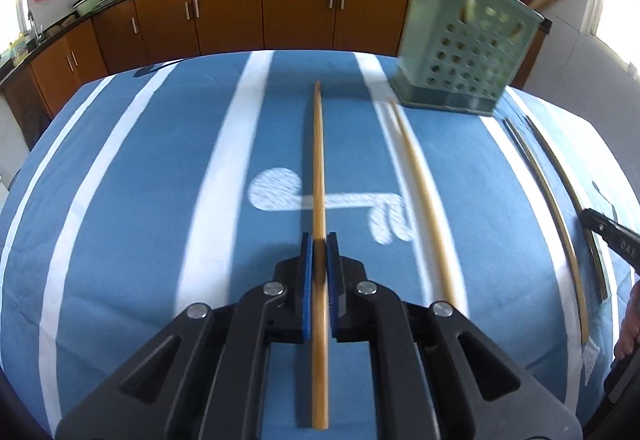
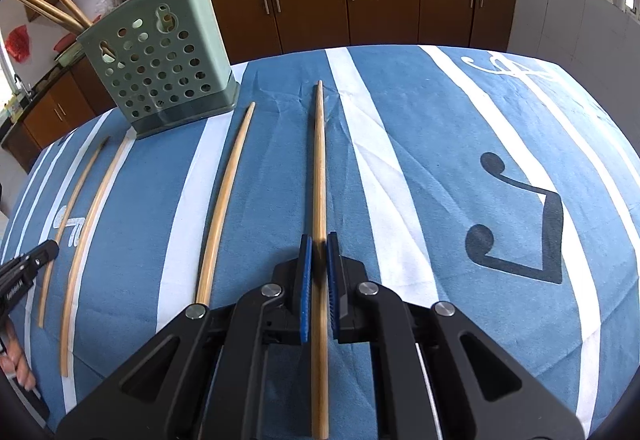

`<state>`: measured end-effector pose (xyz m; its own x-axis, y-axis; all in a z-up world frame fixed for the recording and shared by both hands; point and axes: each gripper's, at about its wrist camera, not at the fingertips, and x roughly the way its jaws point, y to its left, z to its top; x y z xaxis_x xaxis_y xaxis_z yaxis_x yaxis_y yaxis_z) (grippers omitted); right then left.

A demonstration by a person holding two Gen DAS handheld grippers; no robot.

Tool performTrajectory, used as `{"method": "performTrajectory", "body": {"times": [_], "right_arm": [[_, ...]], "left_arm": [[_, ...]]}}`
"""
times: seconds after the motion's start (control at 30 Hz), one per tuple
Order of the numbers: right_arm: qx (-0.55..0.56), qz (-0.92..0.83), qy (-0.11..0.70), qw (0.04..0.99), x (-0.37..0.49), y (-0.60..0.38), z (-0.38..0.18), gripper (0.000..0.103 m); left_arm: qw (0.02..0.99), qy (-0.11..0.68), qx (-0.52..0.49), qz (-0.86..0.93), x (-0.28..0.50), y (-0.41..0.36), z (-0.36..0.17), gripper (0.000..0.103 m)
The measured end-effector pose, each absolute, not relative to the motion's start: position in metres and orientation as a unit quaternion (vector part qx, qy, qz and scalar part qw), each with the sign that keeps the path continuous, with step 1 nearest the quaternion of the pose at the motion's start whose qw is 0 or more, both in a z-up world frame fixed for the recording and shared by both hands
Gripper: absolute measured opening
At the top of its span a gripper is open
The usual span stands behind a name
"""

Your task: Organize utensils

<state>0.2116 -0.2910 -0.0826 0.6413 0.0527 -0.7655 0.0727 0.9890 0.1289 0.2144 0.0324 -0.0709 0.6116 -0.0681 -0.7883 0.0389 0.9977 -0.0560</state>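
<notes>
both grippers were clamped on a chopstick each. left gripper (image 1: 319,240) pinched a bamboo chopstick (image 1: 318,159) between its blue pads, stick running straight ahead over the blue striped cloth (image 1: 160,179). right gripper (image 2: 319,240) gripped its own chopstick (image 2: 319,159) the same way. whether either stick had lifted off the cloth, couldn't tell.

progress: green perforated holder (image 2: 168,59) stood at the far side of the table, already with several chopsticks (image 2: 52,3) poking out the top, so partly done. left to do, by my read: the two held sticks plus loose ones on the cloth. right view showed one just left of the held stick (image 2: 224,199) and two further left (image 2: 86,240), all short of the holder. roughly mid-task.
</notes>
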Motion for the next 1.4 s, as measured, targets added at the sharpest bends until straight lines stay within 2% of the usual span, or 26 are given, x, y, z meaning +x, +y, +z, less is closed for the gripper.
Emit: {"method": "performTrajectory", "body": {"times": [0.57, 1.1, 1.23, 1.4], "right_arm": [[0.058, -0.005, 0.414, 0.908, 0.208, -0.289, -0.082, 0.009], [0.055, 0.004, 0.421, 0.905, 0.18, -0.289, -0.081, 0.008], [0.062, 0.003, 0.405, 0.912, 0.177, -0.293, -0.068, 0.008], [0.07, 0.0, 0.369, 0.927, 0.171, -0.301, -0.042, 0.008]], "left_arm": [[0.899, 0.435, -0.038, -0.045, 0.217, 0.046, -0.072, 0.009], [0.898, 0.437, -0.003, -0.045, 0.182, 0.039, -0.072, 0.008], [0.892, 0.448, 0.002, -0.05, 0.182, 0.04, -0.069, 0.008], [0.904, 0.424, -0.008, -0.052, 0.178, 0.045, -0.047, 0.008]]}}
